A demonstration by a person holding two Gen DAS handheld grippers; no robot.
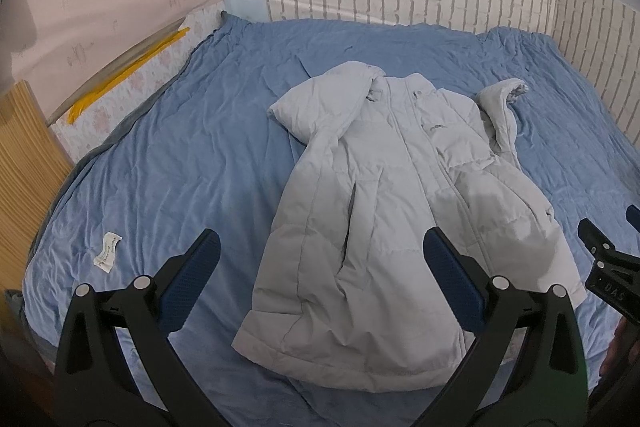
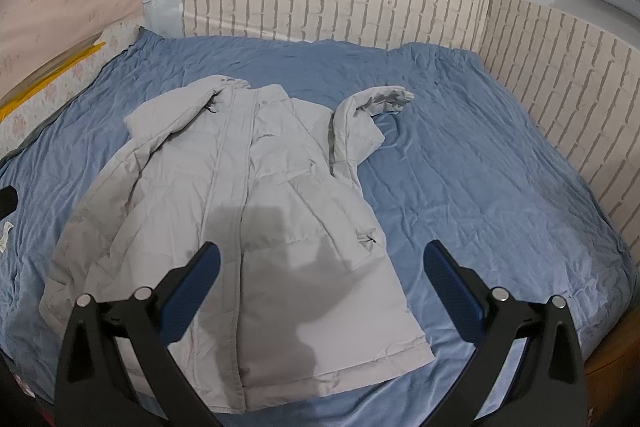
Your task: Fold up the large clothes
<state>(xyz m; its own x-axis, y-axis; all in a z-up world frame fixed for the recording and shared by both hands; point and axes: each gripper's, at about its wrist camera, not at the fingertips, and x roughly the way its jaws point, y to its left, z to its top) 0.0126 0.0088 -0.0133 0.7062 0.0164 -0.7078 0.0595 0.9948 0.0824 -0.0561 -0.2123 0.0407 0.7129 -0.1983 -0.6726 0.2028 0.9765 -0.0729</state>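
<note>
"DAS" printed on right hand-held gripper (image 1: pixel 614 267); fabric tag (image 1: pixel 107 252) unreadable.

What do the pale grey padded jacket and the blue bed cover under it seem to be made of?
The pale grey padded jacket looks like a smooth, matte woven synthetic shell over soft filling: horizontal quilted seams puff between stitch lines. The blue bed cover looks like soft, slightly velvety fabric, perhaps brushed cotton or microfibre: fine wrinkles with a gentle sheen. Neither can be told for certain.
</note>
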